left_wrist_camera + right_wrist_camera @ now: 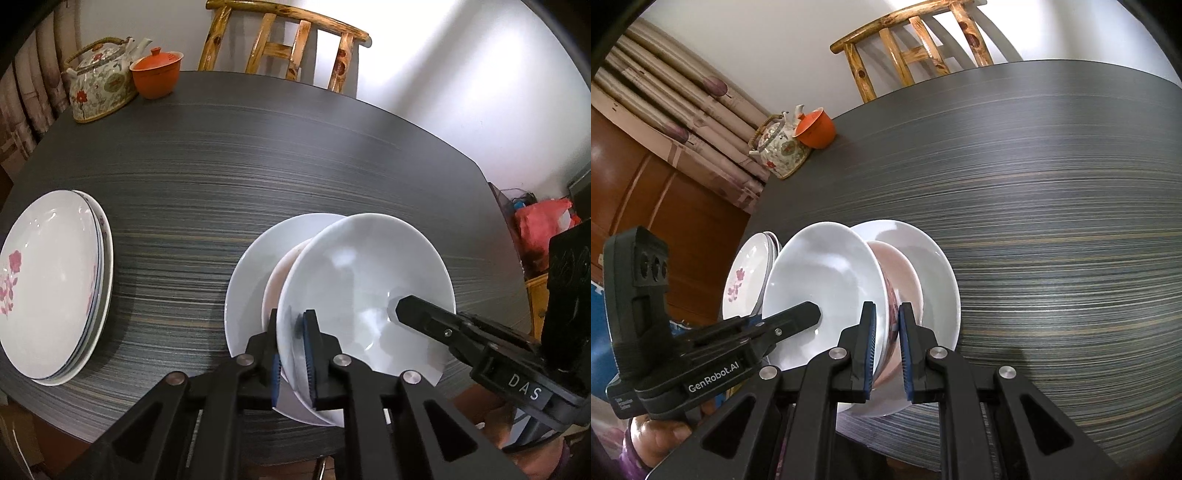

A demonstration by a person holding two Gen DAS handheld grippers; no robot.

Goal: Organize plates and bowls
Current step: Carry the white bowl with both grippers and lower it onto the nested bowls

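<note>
My left gripper (293, 350) is shut on the near rim of a white bowl (365, 280) and holds it tilted over a pinkish bowl (284, 269) that sits in a white plate (255, 258). My right gripper (886, 343) is shut on the rim of that pinkish bowl (905, 273), which rests on the white plate (938, 266). In the right wrist view the white bowl (820, 280) is to the left with the left gripper's finger over its rim. A stack of flowered plates (51, 280) lies at the left, also in the right wrist view (746, 277).
A flowered teapot (99, 88) and an orange lidded cup (157, 72) stand at the far left corner of the dark striped table (258, 147). A wooden chair (288, 40) stands behind the table. Red bags (543, 225) lie on the floor at the right.
</note>
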